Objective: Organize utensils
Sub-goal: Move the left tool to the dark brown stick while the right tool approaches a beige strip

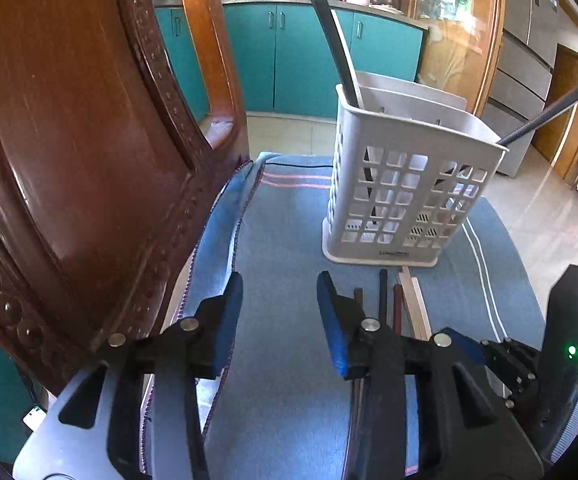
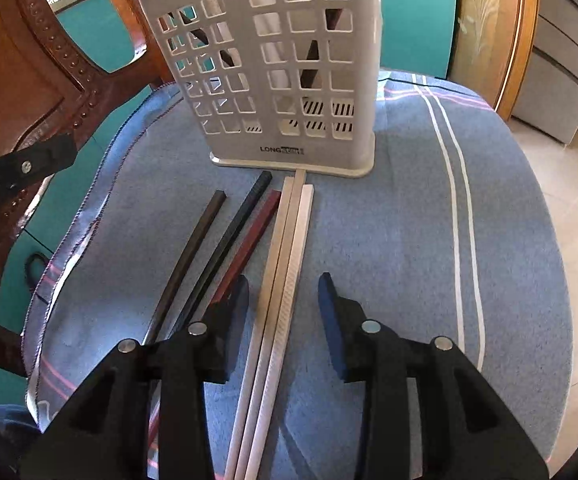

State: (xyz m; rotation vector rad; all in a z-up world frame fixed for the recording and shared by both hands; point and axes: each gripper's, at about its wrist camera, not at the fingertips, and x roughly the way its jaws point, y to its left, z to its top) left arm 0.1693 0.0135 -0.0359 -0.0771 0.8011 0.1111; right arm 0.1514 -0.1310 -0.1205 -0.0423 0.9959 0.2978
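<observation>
White chopsticks (image 2: 285, 264), three, beside three dark chopsticks (image 2: 225, 248) before one basket (image 2: 273, 60).

Near ends of the white chopsticks (image 2: 277, 300) and dark chopsticks (image 2: 209, 264) hidden beneath the fingers (image 2: 235, 320); holder (image 2: 273, 64) top cropped by the frame edge.

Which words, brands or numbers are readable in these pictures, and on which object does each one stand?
"LONG": on the base of the white utensil holder; the rest of this brand is too blurred to read.
Stickers on the refrigerator: too small to read.
</observation>
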